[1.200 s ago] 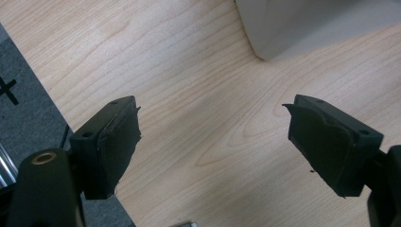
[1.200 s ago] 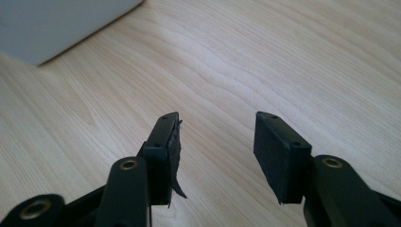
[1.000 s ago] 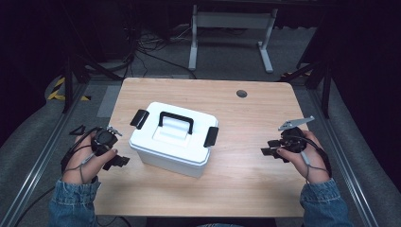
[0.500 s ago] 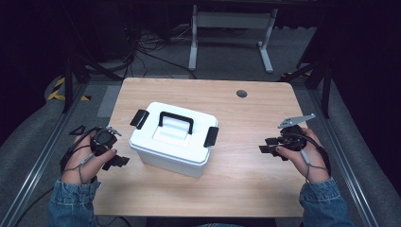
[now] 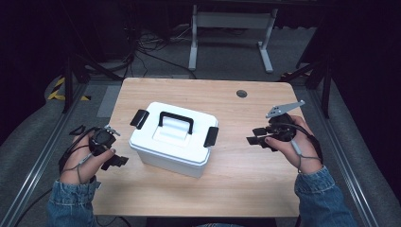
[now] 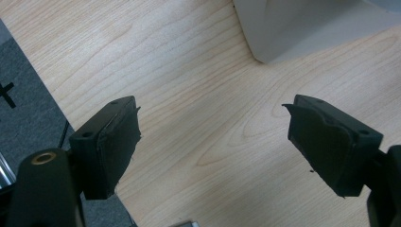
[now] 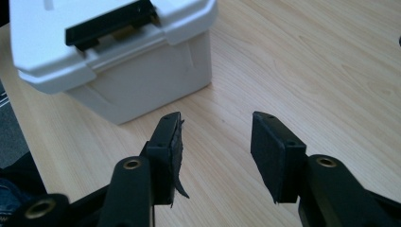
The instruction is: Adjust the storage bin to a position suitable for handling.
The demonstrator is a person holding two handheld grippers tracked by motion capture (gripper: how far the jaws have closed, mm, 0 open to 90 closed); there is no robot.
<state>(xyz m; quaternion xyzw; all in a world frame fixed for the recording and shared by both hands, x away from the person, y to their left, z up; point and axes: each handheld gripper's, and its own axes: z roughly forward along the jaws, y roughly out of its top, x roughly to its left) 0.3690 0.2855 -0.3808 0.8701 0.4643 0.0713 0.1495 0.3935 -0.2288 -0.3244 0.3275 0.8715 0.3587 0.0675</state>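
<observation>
- A white lidded box (image 5: 172,139) sits mid-desk (image 5: 265,179), toward the left edge.
- It looks rigid and smooth-sided; its black top handle (image 5: 176,121) or the side latches (image 5: 211,136) seem the surest holds.
- The left gripper (image 5: 113,161) gapes wide, empty.
- The right gripper (image 5: 255,138) is moderately parted, empty.

Nothing readable is showing anywhere: no text, label, brand or number on the white box (image 5: 172,139), its black handle (image 5: 176,121) and latches, the wooden bench (image 5: 246,179), or either gripper. Yellow-and-black hazard striping (image 5: 59,89) is lying on the floor, wordless.
</observation>
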